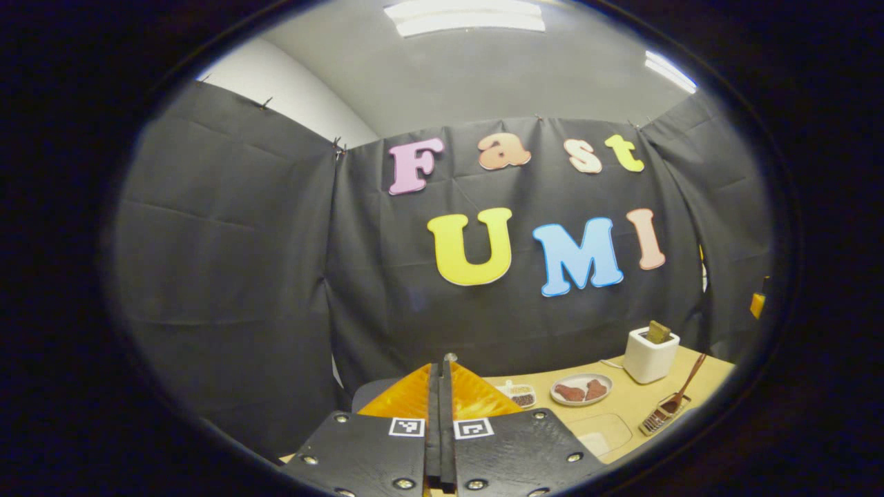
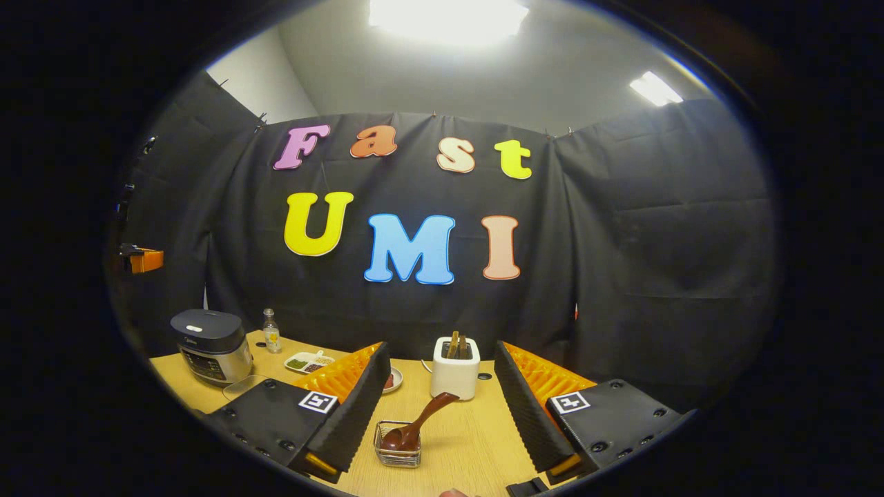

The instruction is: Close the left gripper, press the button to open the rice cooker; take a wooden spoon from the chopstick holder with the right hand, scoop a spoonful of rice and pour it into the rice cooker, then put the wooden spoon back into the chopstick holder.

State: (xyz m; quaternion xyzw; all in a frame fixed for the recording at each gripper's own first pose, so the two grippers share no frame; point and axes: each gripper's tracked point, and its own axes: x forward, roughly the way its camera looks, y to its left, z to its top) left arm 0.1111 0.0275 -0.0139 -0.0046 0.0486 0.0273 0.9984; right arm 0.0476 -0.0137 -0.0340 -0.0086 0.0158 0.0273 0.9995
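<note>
The rice cooker (image 2: pixel 211 345), grey with a dark closed lid, stands near the tabletop's (image 2: pixel 469 435) far left corner in the right gripper view, close to the left edge. The wooden spoon (image 2: pixel 418 426) leans with its bowl down in a small wire chopstick holder (image 2: pixel 398 445) toward the near edge, its handle slanting up to the right; in the left gripper view the same wooden spoon (image 1: pixel 680 393) and holder (image 1: pixel 659 414) sit by the table's right edge. The right gripper (image 2: pixel 442 414) has its fingers spread wide with nothing between them, the holder and spoon lying in the gap ahead of them, apart from both fingers. The left gripper (image 1: pixel 440 414) has its fingers pressed flat together with nothing between them, raised at the table's left end and pointing at the booth wall. Behind the holder a white toaster (image 2: pixel 455 373) with brown slices in its slots stands toward the far edge. A small bottle (image 2: pixel 271 330) stands just right of the cooker, with a divided dish (image 2: pixel 309 362) of small grains beside it. A plate (image 1: pixel 581 389) carrying two reddish-brown pieces rests left of the toaster (image 1: pixel 650 353) in the left gripper view, near another view of the divided dish (image 1: pixel 518 393).
</note>
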